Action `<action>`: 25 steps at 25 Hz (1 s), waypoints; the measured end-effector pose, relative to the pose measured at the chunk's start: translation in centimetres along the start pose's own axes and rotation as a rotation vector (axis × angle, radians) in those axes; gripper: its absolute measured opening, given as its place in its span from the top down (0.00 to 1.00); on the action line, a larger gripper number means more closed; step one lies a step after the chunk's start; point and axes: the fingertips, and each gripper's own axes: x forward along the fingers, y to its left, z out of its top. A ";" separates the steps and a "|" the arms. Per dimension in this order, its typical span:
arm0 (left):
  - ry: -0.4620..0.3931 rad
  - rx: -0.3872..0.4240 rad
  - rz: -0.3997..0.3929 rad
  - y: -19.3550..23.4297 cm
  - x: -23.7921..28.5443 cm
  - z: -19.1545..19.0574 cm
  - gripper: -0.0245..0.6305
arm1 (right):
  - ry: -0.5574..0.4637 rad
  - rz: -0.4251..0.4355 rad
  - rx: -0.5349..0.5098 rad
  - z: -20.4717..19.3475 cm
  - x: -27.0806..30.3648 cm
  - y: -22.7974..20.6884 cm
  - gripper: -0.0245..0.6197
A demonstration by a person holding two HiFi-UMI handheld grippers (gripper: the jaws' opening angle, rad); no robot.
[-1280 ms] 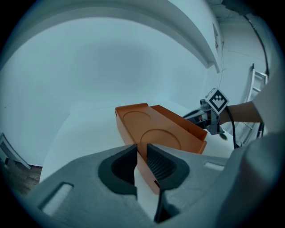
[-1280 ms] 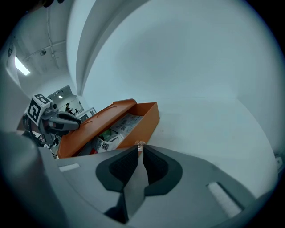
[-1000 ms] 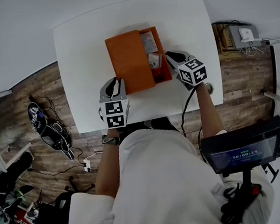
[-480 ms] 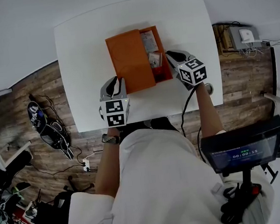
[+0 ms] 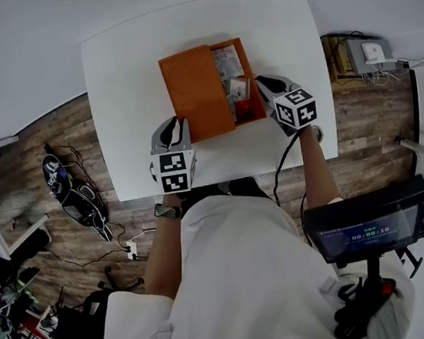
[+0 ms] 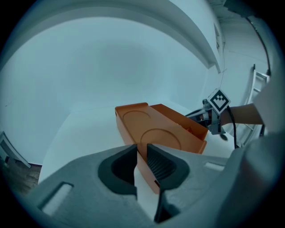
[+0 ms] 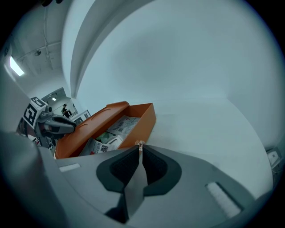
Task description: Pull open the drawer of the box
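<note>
Orange box (image 5: 195,91) and drawer (image 5: 249,110), white table (image 5: 125,76), black-and-white marker cubes (image 5: 174,171), brown wood-plank floor (image 5: 63,129).

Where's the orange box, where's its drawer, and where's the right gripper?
orange box (image 5: 196,94), head view, middle of its flat top.
drawer (image 5: 249,110), head view, bare floor at its near end.
right gripper (image 7: 140,148), right gripper view, midway between its fingertips.
</note>
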 end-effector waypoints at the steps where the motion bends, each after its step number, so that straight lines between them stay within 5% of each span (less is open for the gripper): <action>1: 0.001 -0.002 -0.001 0.0 0.0 0.0 0.85 | -0.001 -0.002 0.002 0.0 -0.1 -0.1 0.92; 25: -0.005 -0.001 0.014 0.9 -0.7 -0.6 0.85 | -0.048 -0.076 0.026 0.6 -1.5 -1.5 0.96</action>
